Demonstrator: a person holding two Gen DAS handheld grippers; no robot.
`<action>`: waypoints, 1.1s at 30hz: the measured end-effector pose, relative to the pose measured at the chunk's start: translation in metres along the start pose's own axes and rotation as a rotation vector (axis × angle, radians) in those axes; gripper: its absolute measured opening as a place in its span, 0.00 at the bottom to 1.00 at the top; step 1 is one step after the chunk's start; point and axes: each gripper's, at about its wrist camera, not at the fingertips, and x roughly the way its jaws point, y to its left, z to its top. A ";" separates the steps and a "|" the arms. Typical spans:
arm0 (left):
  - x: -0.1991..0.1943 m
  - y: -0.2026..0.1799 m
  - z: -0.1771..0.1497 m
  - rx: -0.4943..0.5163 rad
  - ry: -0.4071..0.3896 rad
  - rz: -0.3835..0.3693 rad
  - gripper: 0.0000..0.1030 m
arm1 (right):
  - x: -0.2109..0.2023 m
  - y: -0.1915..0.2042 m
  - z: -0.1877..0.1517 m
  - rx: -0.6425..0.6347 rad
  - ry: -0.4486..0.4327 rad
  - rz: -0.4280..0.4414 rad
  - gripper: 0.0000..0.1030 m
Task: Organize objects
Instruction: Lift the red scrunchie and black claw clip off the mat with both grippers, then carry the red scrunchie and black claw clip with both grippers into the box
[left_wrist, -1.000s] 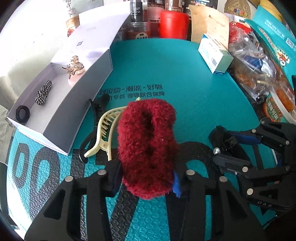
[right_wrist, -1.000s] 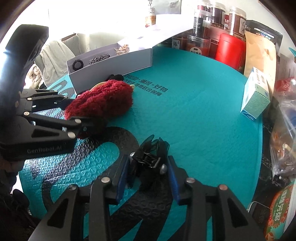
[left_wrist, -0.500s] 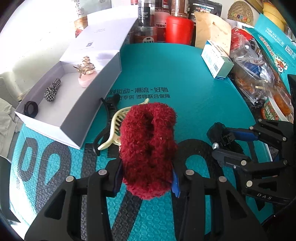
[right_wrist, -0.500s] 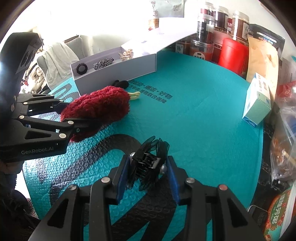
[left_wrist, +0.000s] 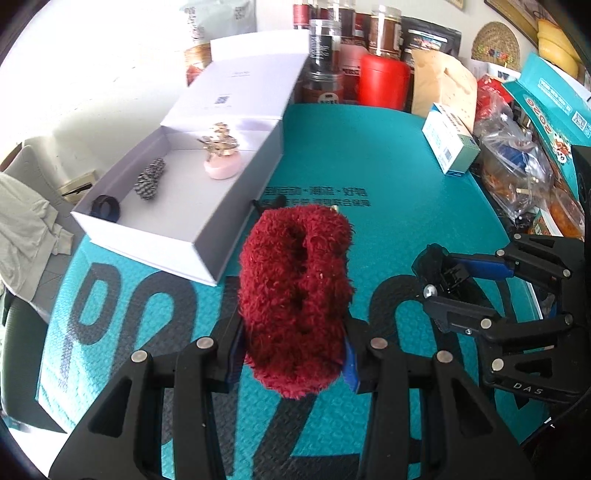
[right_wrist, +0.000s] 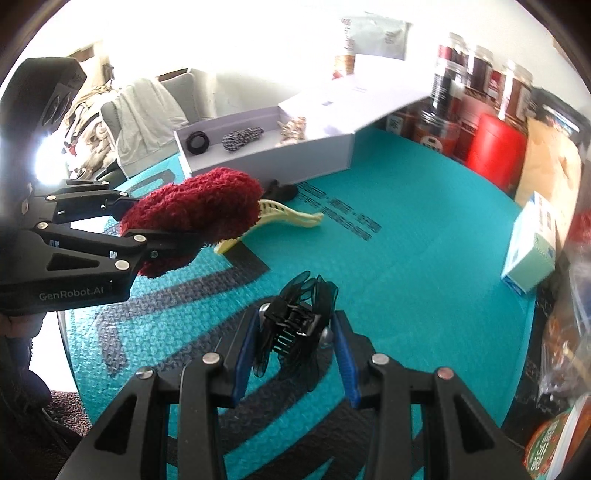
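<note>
My left gripper (left_wrist: 291, 354) is shut on a fluffy dark red scrunchie (left_wrist: 295, 291), held up off the teal mat (left_wrist: 388, 192); the scrunchie (right_wrist: 195, 214) also shows in the right wrist view. My right gripper (right_wrist: 295, 332) is shut on a black hair claw clip (right_wrist: 295, 325) with dark petal shapes, also lifted; the right gripper (left_wrist: 439, 273) shows at the right of the left wrist view. The open white box (left_wrist: 236, 199) lies at the left, holding a black ring (left_wrist: 107, 206), a checked hair tie (left_wrist: 149, 179) and a pink ornament (left_wrist: 221, 158). A cream claw clip (right_wrist: 284, 214) and a black clip (right_wrist: 280, 190) lie beside the box.
Jars and a red canister (left_wrist: 384, 81) stand along the mat's far edge. A small teal-and-white carton (left_wrist: 448, 138) and plastic snack bags (left_wrist: 524, 177) crowd the right side. A chair draped with cloth (right_wrist: 144, 110) stands past the left edge.
Both grippers have risen with their loads and drawn back from the mat. The scrunchie now hides most of the cream clip in the left wrist view. The box interior shows more fully.
</note>
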 end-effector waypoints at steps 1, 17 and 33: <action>-0.003 0.003 -0.001 -0.005 -0.003 0.009 0.38 | 0.000 0.003 0.002 -0.010 -0.002 0.005 0.39; -0.048 0.054 -0.022 -0.093 -0.040 0.118 0.38 | -0.006 0.053 0.036 -0.156 -0.042 0.089 0.39; -0.055 0.095 -0.009 -0.151 -0.059 0.166 0.38 | -0.001 0.068 0.077 -0.219 -0.063 0.117 0.39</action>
